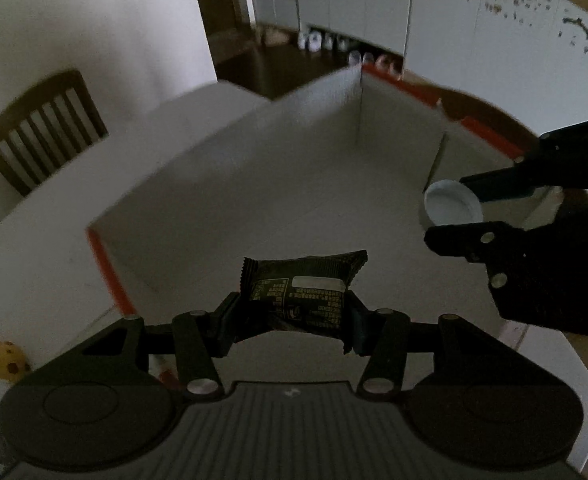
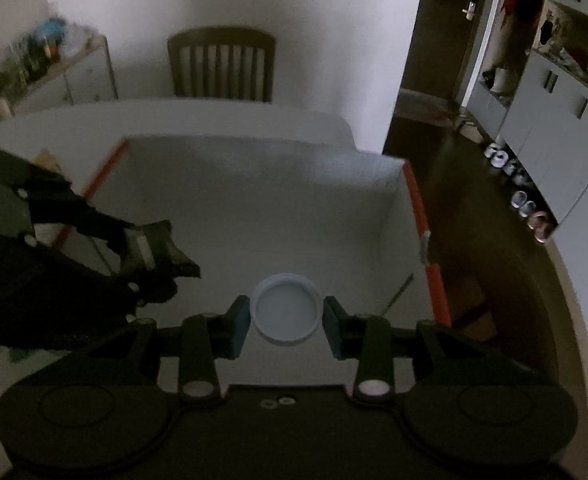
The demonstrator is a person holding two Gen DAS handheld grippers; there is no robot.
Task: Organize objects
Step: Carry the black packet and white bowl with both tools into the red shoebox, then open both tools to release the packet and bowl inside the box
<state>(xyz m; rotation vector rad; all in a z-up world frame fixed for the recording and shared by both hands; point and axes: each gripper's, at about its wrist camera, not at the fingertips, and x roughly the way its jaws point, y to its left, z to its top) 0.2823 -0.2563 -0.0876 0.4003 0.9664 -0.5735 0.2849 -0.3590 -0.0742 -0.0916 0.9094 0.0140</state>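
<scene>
My left gripper (image 1: 292, 320) is shut on a dark snack packet (image 1: 300, 292) and holds it above the open white box (image 1: 230, 168) with orange edges. My right gripper (image 2: 287, 320) is shut on a pale blue round lid (image 2: 286, 309), also held over the box (image 2: 254, 184). In the left wrist view the right gripper (image 1: 470, 212) shows at the right with the lid (image 1: 452, 204). In the right wrist view the left gripper (image 2: 154, 256) shows at the left with the packet (image 2: 158, 246).
The box stands on a white table (image 1: 34, 248). A wooden chair (image 2: 222, 66) stands behind the table by the wall. A yellow cookie-like item (image 1: 2, 360) lies on the table at left. White cabinets (image 2: 554, 120) and shoes (image 2: 522, 196) line the dark floor at right.
</scene>
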